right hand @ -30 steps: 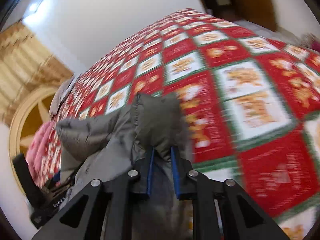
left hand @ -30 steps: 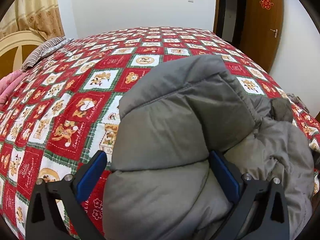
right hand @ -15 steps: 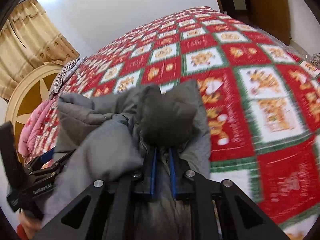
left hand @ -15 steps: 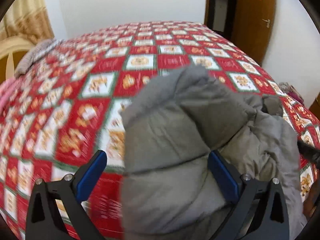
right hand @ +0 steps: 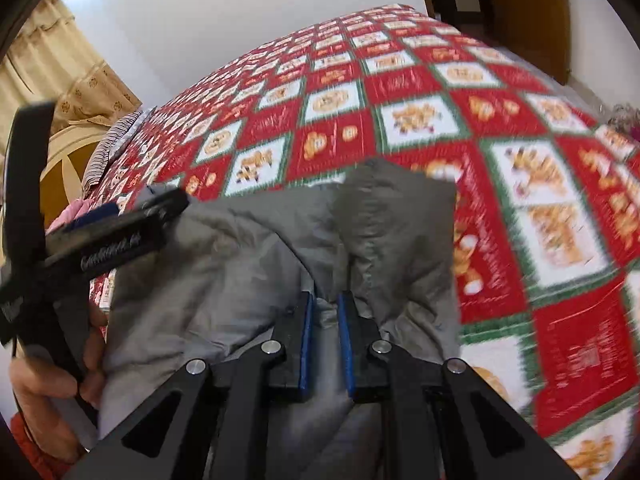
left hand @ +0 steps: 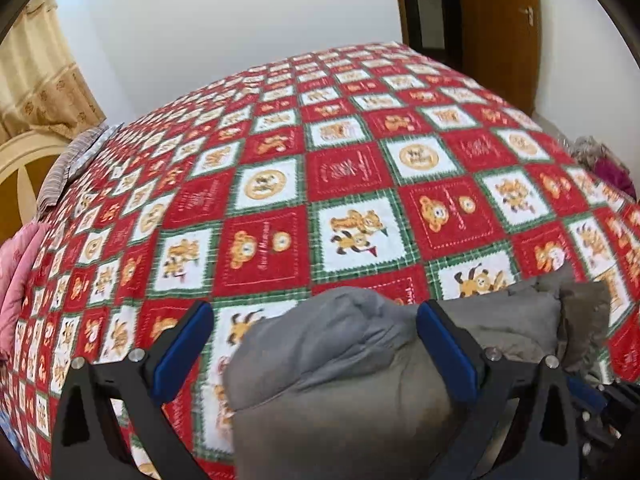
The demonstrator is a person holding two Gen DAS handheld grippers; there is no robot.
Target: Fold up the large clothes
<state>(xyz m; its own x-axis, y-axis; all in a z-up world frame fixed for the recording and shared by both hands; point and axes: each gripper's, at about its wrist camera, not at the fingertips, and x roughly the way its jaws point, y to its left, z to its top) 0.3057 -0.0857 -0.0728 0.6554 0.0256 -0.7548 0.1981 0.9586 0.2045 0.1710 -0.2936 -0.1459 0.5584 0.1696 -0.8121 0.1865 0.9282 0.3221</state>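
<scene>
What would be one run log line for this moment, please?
right gripper: shut on grey padded jacket | left gripper: open, jacket between | surface: red checked bear-print bedspread

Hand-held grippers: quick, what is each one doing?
Left hand-held gripper: open, grey padded jacket between its fingers.
Right hand-held gripper: closed on the jacket.

My hand-held gripper (right hand: 324,320) is matt black plastic with blue rubbery pads and shiny metal screws. The grey jacket (right hand: 248,256) looks smooth, puffy, faintly sheeny; the bedspread (left hand: 352,184) is soft printed cloth.
</scene>
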